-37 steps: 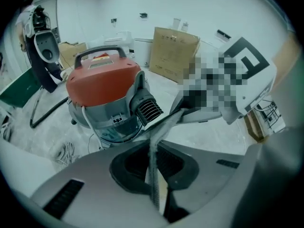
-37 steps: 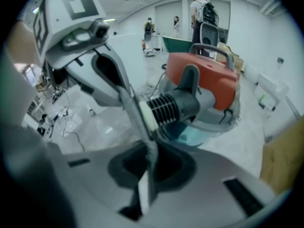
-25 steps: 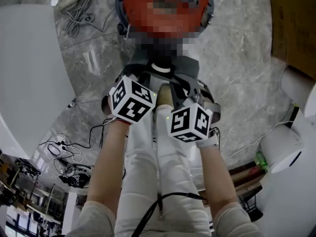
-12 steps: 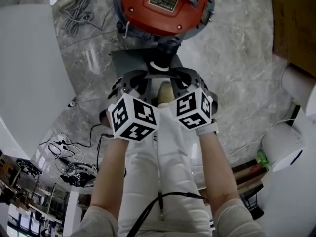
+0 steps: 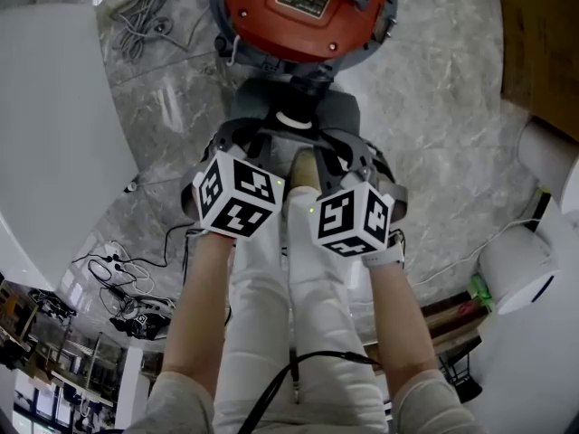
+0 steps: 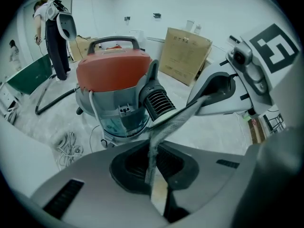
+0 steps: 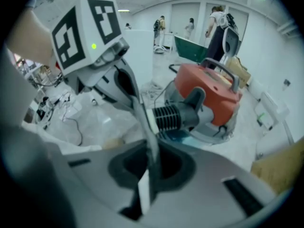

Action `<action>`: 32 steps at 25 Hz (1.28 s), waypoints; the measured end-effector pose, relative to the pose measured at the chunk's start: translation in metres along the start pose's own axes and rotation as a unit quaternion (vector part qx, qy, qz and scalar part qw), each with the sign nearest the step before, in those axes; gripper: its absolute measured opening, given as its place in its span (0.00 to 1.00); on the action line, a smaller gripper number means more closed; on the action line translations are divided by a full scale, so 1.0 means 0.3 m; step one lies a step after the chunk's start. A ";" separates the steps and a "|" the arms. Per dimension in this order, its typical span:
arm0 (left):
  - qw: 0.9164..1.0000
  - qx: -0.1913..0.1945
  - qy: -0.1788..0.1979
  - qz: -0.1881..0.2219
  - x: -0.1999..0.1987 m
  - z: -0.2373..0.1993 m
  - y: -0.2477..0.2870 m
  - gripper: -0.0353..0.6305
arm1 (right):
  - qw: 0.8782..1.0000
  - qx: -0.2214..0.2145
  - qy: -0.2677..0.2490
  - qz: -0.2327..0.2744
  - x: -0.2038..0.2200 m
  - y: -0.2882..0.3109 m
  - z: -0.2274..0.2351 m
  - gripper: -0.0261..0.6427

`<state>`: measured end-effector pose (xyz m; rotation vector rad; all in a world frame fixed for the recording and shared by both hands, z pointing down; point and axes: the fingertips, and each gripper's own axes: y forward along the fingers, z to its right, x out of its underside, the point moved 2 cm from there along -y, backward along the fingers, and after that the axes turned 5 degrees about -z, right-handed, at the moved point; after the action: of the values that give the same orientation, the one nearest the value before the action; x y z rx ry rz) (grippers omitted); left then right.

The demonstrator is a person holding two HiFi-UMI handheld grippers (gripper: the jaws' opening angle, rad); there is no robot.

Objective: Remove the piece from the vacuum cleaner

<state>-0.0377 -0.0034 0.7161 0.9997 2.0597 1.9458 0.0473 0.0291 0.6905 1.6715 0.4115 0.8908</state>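
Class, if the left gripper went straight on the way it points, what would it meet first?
Most likely the ribbed black hose cuff on the vacuum, just beyond the shut left gripper. The right gripper sits close by, so depth is uncertain.

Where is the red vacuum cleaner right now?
In the head view the vacuum cleaner sits top centre on the marble floor, a coiled grey cable at its left, its black hose connector on the near side.

The person wears white trousers [image 5: 271,333], pale grey short sleeves [image 5: 176,398] and a thin black cable [image 5: 293,378]. The grey left claw [image 6: 159,194] and right claw [image 7: 145,189] each bear a white cube [image 5: 237,195] with black squares.
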 end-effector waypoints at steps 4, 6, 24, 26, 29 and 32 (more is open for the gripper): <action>1.000 -0.003 0.006 -0.001 -0.008 -0.006 -0.029 0.10 | 1.000 -0.015 0.020 0.005 0.005 0.014 -0.001 0.08; 1.000 -0.004 0.011 0.001 -0.020 0.001 -0.056 0.10 | 0.999 -0.021 0.034 0.008 0.014 0.032 0.001 0.08; 1.000 0.005 -0.004 -0.002 0.001 -0.011 -0.038 0.10 | 0.999 -0.015 0.039 0.019 -0.004 0.001 -0.003 0.08; 1.000 -0.001 0.002 -0.001 -0.004 -0.012 -0.044 0.10 | 0.999 -0.015 0.040 0.020 -0.002 0.006 -0.001 0.08; 1.000 -0.012 0.024 0.001 -0.025 -0.007 -0.073 0.10 | 0.998 -0.022 0.059 0.025 0.005 0.027 0.010 0.08; 0.999 -0.015 0.048 0.006 -0.059 0.011 -0.101 0.10 | 0.997 -0.027 0.064 0.022 0.015 0.055 0.020 0.08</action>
<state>-0.0334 -0.0085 0.6816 0.9318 2.0719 2.0622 0.0518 0.0232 0.7071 1.5848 0.4360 1.0361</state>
